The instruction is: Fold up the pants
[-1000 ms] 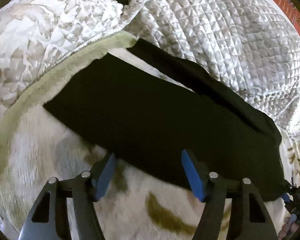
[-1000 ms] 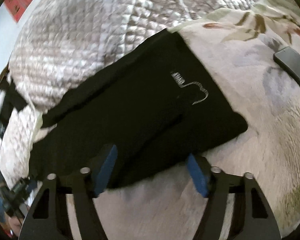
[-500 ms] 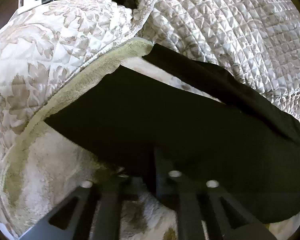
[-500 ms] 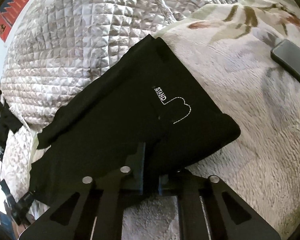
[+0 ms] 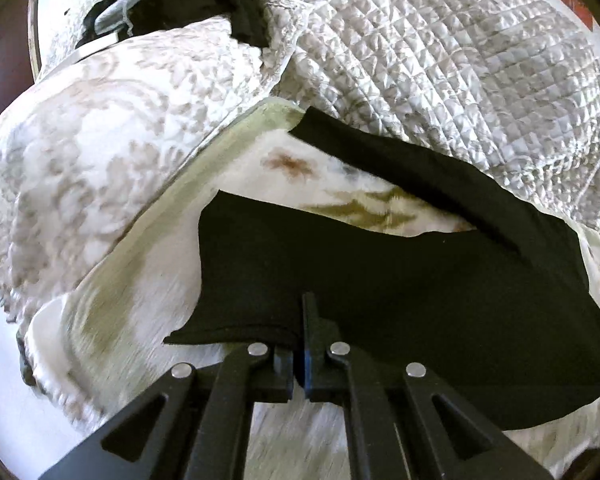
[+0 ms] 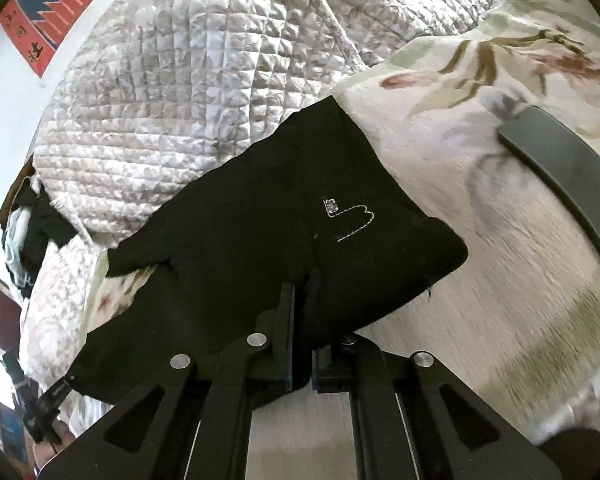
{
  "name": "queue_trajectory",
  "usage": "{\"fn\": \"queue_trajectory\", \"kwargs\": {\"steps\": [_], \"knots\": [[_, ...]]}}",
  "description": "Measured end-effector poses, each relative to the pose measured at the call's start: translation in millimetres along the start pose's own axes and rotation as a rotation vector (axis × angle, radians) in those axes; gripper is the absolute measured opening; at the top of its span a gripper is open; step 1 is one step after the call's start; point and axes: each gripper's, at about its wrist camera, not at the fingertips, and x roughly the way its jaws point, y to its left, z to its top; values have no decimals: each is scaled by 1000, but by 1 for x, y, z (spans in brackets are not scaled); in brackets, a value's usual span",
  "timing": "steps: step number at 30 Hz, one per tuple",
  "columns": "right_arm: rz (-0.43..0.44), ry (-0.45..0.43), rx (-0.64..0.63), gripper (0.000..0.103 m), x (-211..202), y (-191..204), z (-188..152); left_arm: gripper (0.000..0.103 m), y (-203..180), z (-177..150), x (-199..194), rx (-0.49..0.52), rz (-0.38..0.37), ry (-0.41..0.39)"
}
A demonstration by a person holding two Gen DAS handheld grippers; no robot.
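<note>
**Both grippers pinch the near edge of the pants**

The left gripper (image 5: 300, 344) is clenched on the near hem of the black pants (image 5: 420, 292), lifting that edge off the floral blanket (image 5: 112, 300). The right gripper (image 6: 302, 344) is likewise clamped on the near edge, by the stitched logo (image 6: 350, 220). The pants run crosswise between the two tools, stretching away toward the quilted comforter (image 6: 188, 80); folding likely means carrying the near edge forward. A dark phone (image 6: 560, 168) lies well apart.

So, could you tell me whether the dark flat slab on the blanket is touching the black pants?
No, the dark slab lies apart from the pants, with bare blanket between.
</note>
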Motion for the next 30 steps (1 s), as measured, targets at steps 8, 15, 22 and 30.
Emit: {"fn": "queue_trajectory", "kwargs": {"steps": [8, 15, 22, 30], "knots": [[-67, 65, 37, 4, -20, -32, -47, 4, 22, -46, -1, -5, -36, 80], [-88, 100, 70, 16, -17, -42, -52, 23, 45, -42, -9, -101, -101, 29], [-79, 78, 38, 24, -19, -33, -51, 42, 77, -29, 2, -201, -162, -38], [-86, 89, 49, 26, -14, -36, -51, 43, 68, -15, -34, -134, -172, -163]]}}
